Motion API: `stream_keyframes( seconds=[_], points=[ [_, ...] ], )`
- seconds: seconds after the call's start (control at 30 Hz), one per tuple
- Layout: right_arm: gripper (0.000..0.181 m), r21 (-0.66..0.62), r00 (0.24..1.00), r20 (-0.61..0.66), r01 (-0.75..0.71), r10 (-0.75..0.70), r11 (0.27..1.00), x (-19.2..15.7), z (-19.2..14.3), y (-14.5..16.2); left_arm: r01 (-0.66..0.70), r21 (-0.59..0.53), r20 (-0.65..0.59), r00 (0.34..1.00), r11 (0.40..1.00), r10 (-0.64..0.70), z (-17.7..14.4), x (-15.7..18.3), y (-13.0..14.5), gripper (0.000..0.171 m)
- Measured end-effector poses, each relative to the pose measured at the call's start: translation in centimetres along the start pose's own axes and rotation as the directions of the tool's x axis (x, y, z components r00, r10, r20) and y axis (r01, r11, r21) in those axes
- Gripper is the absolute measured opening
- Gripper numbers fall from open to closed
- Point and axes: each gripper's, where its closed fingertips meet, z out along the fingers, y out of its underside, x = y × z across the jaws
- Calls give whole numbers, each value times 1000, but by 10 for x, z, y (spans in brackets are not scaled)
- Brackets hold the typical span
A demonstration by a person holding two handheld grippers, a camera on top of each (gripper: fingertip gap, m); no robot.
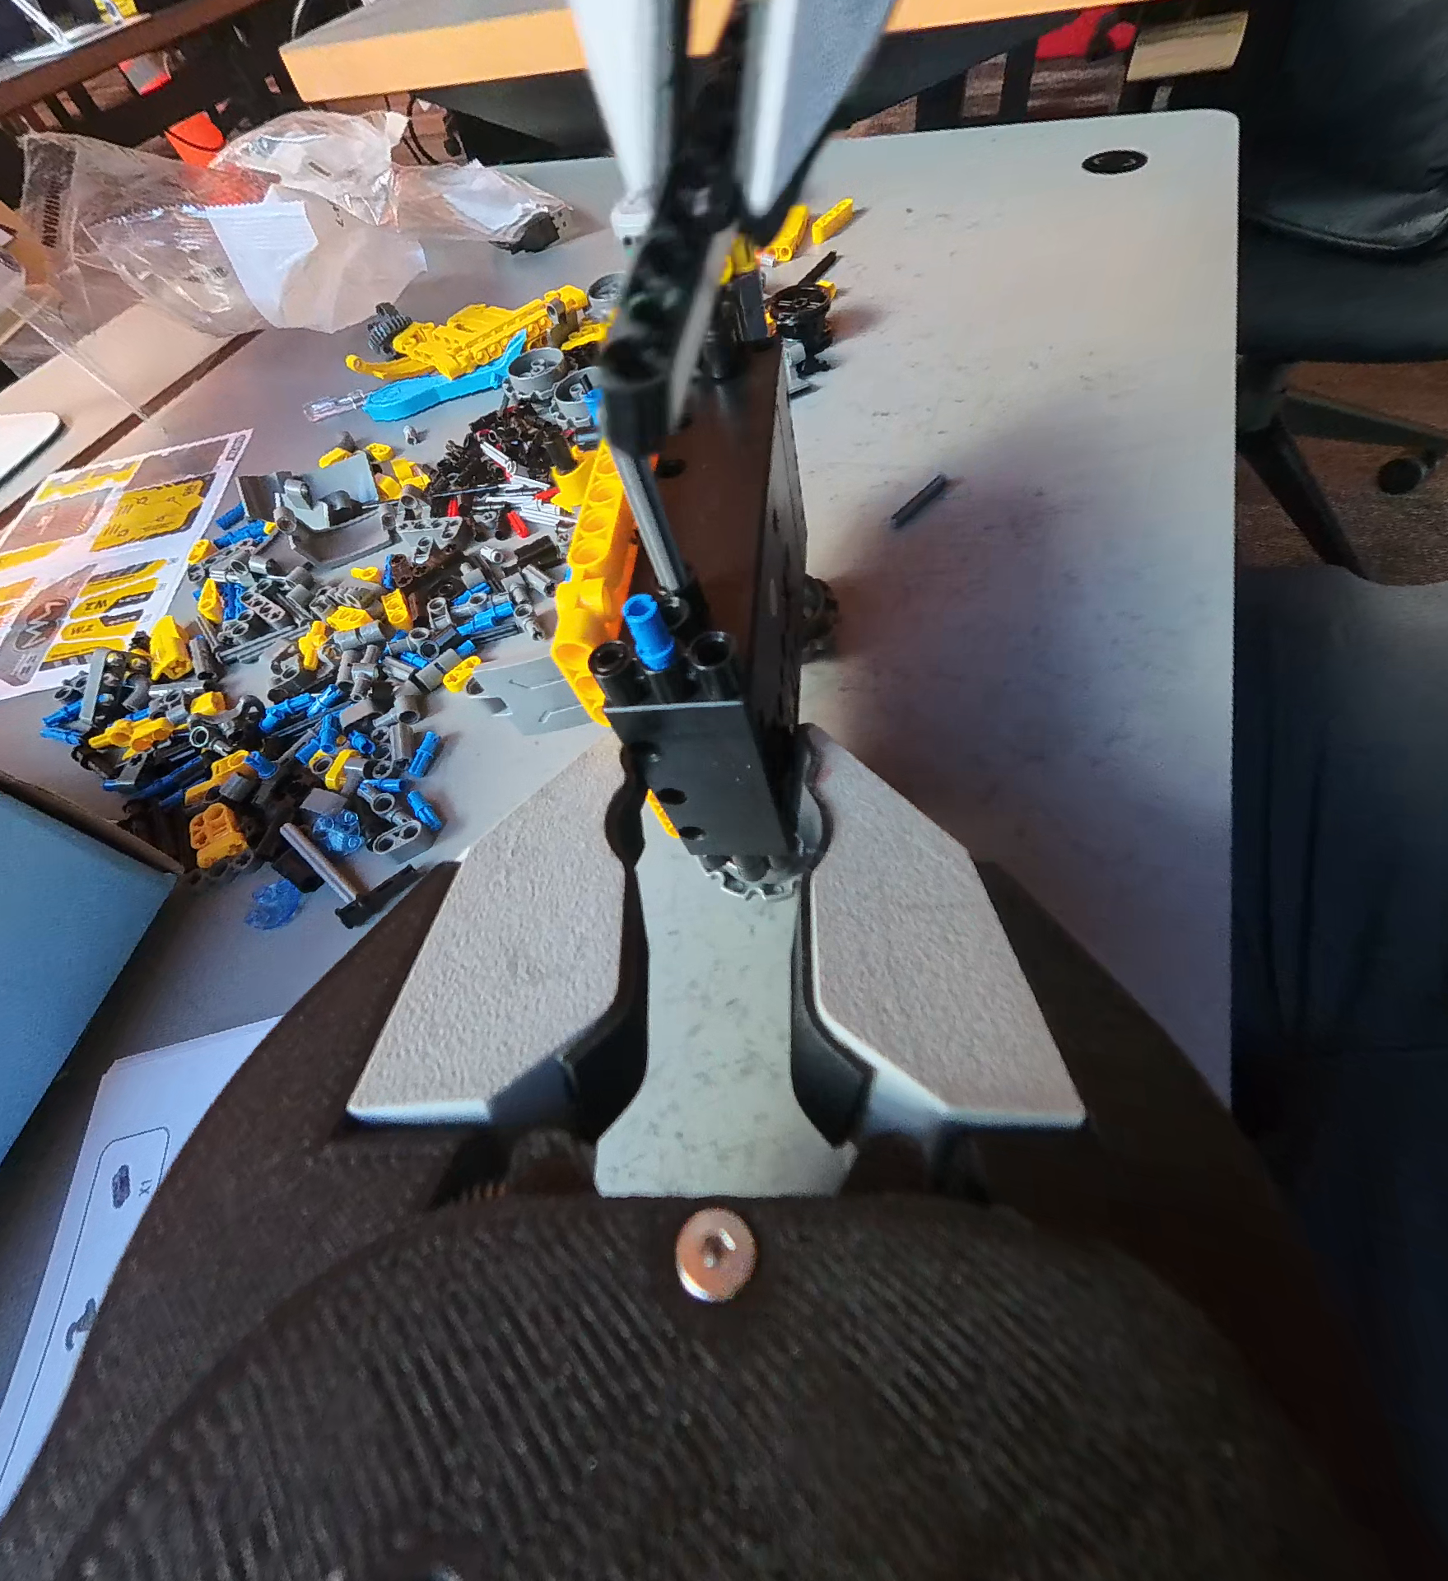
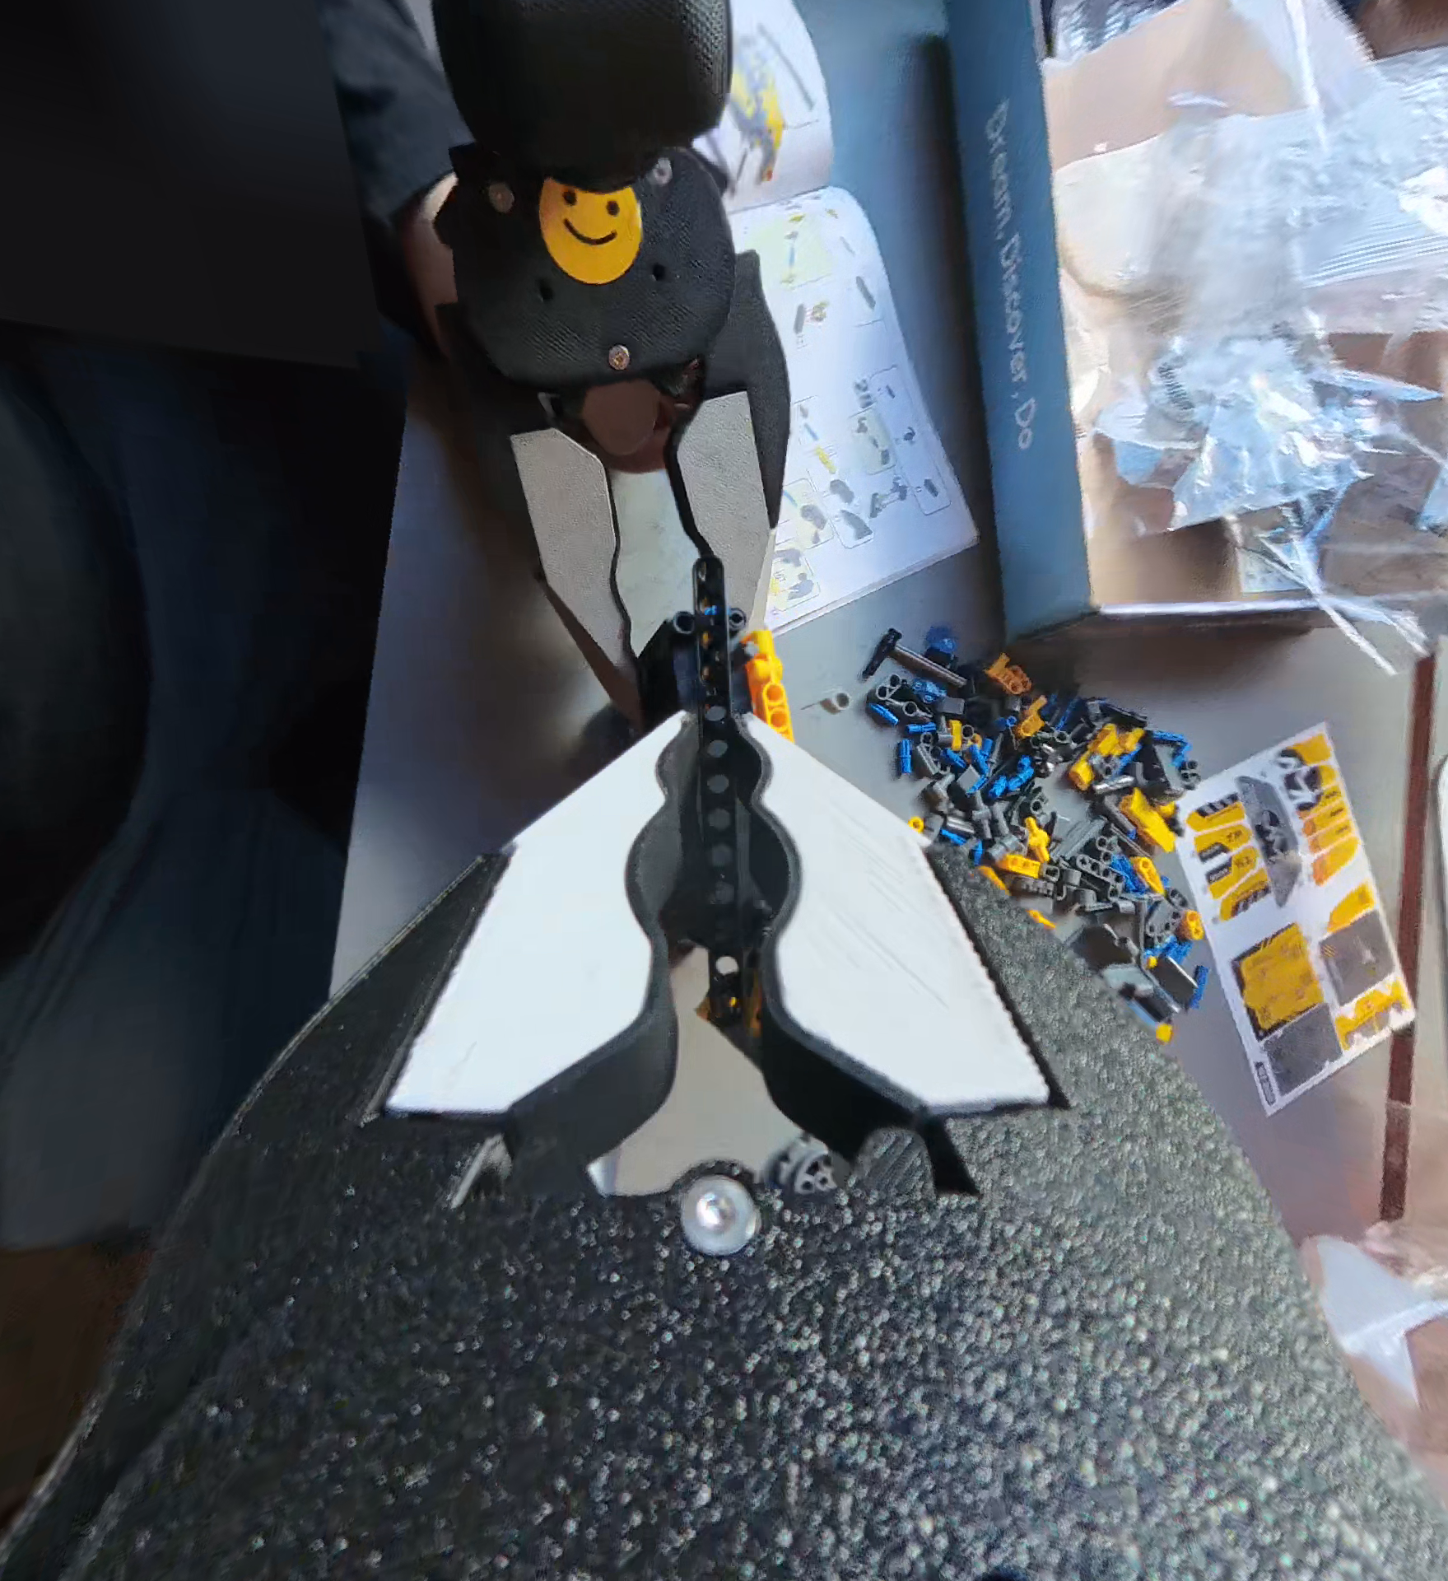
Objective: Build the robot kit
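Presently, by line:
Left gripper (image 1: 716, 774): closed on the near end of the black-and-yellow brick assembly (image 1: 703, 547).
Right gripper (image 2: 713, 774): clamped on its long black beam (image 2: 716, 804), above the table (image 1: 1045, 513).
Risk: opposed pulls may pop the joints.
Below: loose parts pile (image 1: 318, 633); a dropped piece could get lost there.

**Brick model held at both ends above the desk**

A long, half-built toy brick model (image 1: 703, 547) of black beams with a yellow beam along one side and a blue pin near its close end is held in the air over the grey desk (image 1: 1045, 599). The left tongs (image 1: 716, 821) clamp its near end; the right tongs (image 2: 716, 770) are closed on a black holed beam at the other end. A small grey gear appears to sit under the end in the left tongs, though it is partly hidden.
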Motion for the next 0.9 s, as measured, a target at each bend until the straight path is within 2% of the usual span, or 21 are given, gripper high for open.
stream_keyframes(
  seconds=[0.1,0.3,0.9],
  points=[
    [8,-42,999,41,12,-10,999,8,7,4,-2,1,-4,1000,1000,2,0,1,0,29],
    [8,-20,990,138,-22,25,1000,7,8,5,-1,1,-7,1000,1000,1,0,1,0,29],
    [8,-46,975,215,-45,54,998,4,15,7,-9,1,-12,1000,1000,9,0,2,0,29]
  ],
)
